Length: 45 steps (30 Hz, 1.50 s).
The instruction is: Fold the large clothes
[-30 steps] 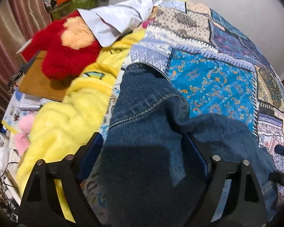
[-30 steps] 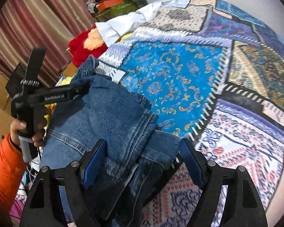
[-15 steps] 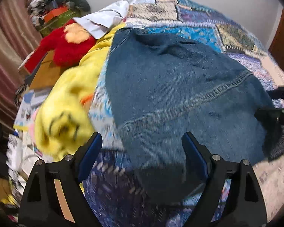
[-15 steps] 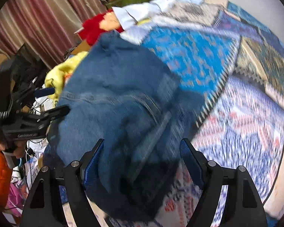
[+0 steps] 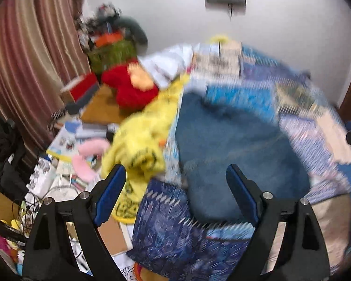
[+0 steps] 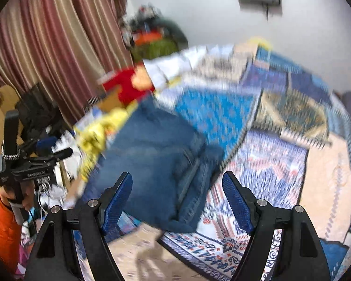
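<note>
Here both hand-held grippers stand with jaws spread wide and nothing between them: the left hand-held gripper (image 5: 174,194) and the right hand-held gripper (image 6: 177,201) each hang above the bed, clear of the cloth. Only the right wrist view shows the left tool from outside, at its far left edge, gripped by a hand (image 6: 23,194) with an orange sleeve (image 6: 2,231) below it. One folded blue denim garment (image 5: 234,154) lies on the patchwork quilt (image 5: 316,126), near the bed's left edge. Left of it sits one crumpled yellow fleece blanket (image 5: 140,138), and farther off one red plush toy (image 5: 131,89). Only the left wrist view shows the pink plush piece (image 5: 86,157) and papers on the floor. Far left, one green basket (image 5: 112,53) holds a blurred heap of things.
</note>
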Motion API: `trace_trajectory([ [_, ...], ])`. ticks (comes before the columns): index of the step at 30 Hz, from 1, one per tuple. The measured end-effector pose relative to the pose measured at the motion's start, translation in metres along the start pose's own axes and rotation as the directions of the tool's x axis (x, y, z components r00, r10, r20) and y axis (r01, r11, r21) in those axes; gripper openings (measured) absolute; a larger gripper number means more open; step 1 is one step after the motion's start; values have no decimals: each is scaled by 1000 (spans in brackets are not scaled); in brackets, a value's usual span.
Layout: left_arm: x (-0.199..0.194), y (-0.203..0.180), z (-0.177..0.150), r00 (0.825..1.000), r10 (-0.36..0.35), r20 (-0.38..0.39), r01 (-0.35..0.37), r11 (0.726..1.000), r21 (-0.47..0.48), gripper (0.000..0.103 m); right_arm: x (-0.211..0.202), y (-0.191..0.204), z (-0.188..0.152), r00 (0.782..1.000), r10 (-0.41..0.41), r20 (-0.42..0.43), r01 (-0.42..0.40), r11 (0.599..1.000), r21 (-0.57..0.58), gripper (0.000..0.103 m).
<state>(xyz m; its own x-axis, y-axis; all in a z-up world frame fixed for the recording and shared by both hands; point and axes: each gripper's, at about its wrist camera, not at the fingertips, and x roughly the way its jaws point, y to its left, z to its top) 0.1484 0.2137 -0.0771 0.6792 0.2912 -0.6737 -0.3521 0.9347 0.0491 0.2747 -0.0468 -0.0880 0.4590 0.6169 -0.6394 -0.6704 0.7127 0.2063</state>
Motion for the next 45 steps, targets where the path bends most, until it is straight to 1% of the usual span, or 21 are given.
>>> trace_trajectory([
  [2,-25,-3,9,997,-18,69,20,1000,-15,88,-27,14,9,996,5,92,-4,1000,-9,78],
  [4,-58,-9,19,986,-32,165,36,999,-19,88,-54,26,16,983,10,181,-6,1000,-23,78],
  [6,-85,-13,25,970,-42,240,48,999,-20,88,-81,40,20,963,13,271,-3,999,-37,78],
  [7,-100,-17,27,957,-49,285,57,998,-19,88,-93,46,22,950,11,311,1,999,-41,78],
  [8,-109,-18,28,949,-53,311,63,998,-21,88,-105,53,23,936,8,353,8,999,-45,78],
  [9,-123,-20,29,934,-60,351,72,997,-23,88,-115,58,23,923,5,385,14,999,-47,78],
  [10,-132,-23,29,924,-66,376,79,997,-21,88,-126,64,22,907,0,421,21,999,-47,78],
  [12,-152,-28,27,900,-70,431,86,996,-18,88,-140,73,20,888,4,460,19,999,-46,78],
  [13,-161,-31,25,888,-69,454,86,996,-17,88,-145,76,18,882,5,470,20,999,-48,78],
  [16,-179,-37,17,868,-64,493,82,996,-16,88,-156,90,9,865,-17,501,53,997,-57,78],
  [18,-186,-40,11,861,-68,504,85,996,-11,88,-159,97,2,863,-32,505,77,995,-68,78],
  [22,-190,-44,0,861,-68,503,80,997,-3,88,-164,109,-13,867,-58,495,108,992,-71,80],
  [24,-191,-47,-5,863,-58,502,67,998,-1,93,-165,112,-19,866,-67,495,112,992,-61,92],
  [26,-190,-49,-8,865,-52,500,61,998,-2,97,-166,113,-23,863,-80,499,118,992,-45,98],
  [30,-187,-50,-11,866,-46,498,54,999,-1,100,-165,111,-26,868,-99,487,127,992,-24,103],
  [34,-187,-50,-13,866,-52,498,60,998,0,101,-164,108,-27,867,-114,484,136,991,-11,103],
  [45,-186,-51,-14,868,-65,492,77,997,-3,101,-164,108,-24,869,-115,481,139,990,-15,103],
])
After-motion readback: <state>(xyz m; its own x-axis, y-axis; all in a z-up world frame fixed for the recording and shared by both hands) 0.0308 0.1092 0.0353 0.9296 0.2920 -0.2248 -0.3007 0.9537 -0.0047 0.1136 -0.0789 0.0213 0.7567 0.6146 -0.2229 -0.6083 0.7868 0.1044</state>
